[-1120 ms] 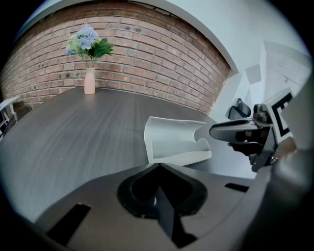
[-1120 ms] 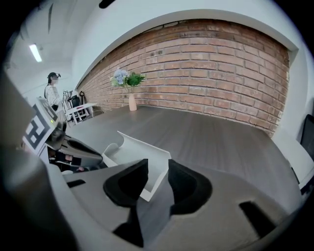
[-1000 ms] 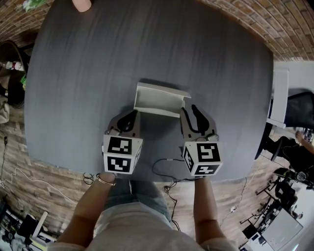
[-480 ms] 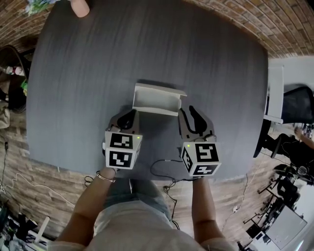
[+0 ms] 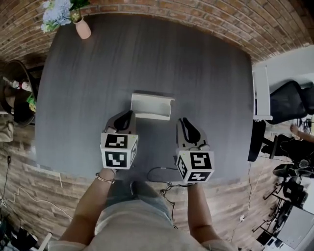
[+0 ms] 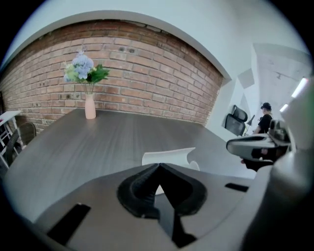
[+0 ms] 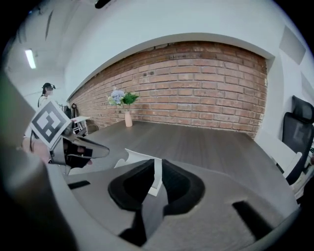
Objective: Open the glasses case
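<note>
Two empty grippers beside the open glasses case point(image 5: 151, 107): my left gripper point(image 5: 128, 113) clenched, right gripper point(image 5: 182, 120) closing on nothing; a stray nudge could flip it shut.

bg: brick wall point(image 6: 147, 63) | dark grey tbl point(image 5: 147, 59) | vase point(image 5: 82, 28) w/ flowers point(image 5: 58, 12) far corner | blk chair point(image 5: 287, 100) rt

The dark grey wood-grain surface point(image 5: 196, 73) before me carries a white glasses case point(image 5: 151, 106), lying open near its middle, and a pink vase point(image 5: 82, 29) of flowers at its far left corner.
</note>
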### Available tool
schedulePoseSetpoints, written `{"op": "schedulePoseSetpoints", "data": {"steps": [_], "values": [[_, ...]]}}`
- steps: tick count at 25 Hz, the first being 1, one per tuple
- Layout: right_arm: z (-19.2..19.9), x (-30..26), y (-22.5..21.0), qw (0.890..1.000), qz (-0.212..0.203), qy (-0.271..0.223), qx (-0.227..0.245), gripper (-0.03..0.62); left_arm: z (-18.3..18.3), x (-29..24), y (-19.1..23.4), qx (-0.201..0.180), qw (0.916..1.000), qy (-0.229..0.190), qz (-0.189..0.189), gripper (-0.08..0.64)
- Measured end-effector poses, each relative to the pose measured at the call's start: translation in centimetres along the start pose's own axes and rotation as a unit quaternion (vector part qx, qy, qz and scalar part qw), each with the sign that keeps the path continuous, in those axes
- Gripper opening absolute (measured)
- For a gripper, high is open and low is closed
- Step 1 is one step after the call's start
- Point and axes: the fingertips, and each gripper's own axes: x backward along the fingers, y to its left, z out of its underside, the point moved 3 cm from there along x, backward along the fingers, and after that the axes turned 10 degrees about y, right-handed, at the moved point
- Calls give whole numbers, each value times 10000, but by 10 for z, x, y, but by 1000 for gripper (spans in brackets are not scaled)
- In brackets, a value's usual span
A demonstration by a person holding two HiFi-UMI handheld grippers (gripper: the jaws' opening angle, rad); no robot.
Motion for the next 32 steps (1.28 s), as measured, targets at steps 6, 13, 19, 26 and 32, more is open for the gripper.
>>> {"op": "schedulePoseSetpoints", "data": {"steps": [6,13,19,26,32], "values": [[-19,47,-10,9974,236,-586,-356,18,-44,64,-5,61,9971,-750,-95,5],[-37,111,-26,9893,370,-1216,-714,5,-73,147,-2,27,9841,-1731,-393,4],[-48,153,-52,9799,728,-1625,-900,3,-103,205,17,51,9591,-2726,-758,5],[-38,166,-78,9750,1021,-1616,-1130,3,-106,217,21,88,9545,-2864,-829,5],[-38,163,-76,9746,1043,-1595,-1174,3,-99,214,29,127,9573,-2762,-846,5]]}}
